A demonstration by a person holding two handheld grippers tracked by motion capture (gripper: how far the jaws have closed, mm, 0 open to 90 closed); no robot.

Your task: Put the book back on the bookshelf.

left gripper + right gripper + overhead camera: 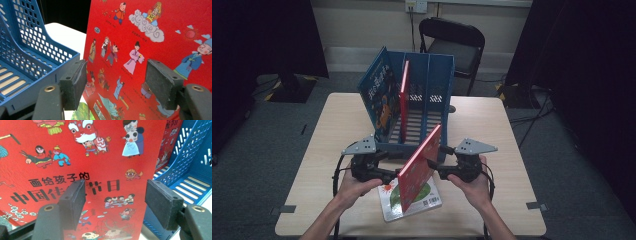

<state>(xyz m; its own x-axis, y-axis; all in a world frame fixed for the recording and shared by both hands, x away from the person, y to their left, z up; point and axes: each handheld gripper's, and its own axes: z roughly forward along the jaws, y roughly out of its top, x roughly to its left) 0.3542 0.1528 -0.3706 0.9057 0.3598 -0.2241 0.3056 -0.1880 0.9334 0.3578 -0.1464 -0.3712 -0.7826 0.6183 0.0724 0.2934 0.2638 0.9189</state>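
A: From the high view, what do you make of it?

B: A red book point(418, 167) stands tilted on edge near the front of the table point(492, 130), between the left gripper point(393, 176) and the right gripper point(432, 165). Its lower edge rests on a white and green book point(388, 200) lying flat. The blue file rack point(424, 100) sits just behind, with a blue book point(379, 95) leaning in its left slot and a thin red book point(404, 95) upright in the next one.

A: And the gripper views add what?

B: The covers. The left gripper view shows the red book point(140, 50) with small robed figures, a cloud, a sun and a barcode low down. The right gripper view shows the other face of the red book point(87, 170): a lion dance, children and large black Chinese characters.

A: Are the jaws clamped on it?

B: No. In each gripper view both pads stand spread apart in front of the cover, with nothing pinched between them. The left gripper point(116, 80) and the right gripper point(116, 200) press flat against the book from either side.

A: Anything in the way?

B: The rack's front lip stands close ahead of the book; the blue file rack point(32, 57) crowds the left gripper view, and the blue file rack point(185, 170) the right one. A black chair point(457, 42) stands beyond the table.
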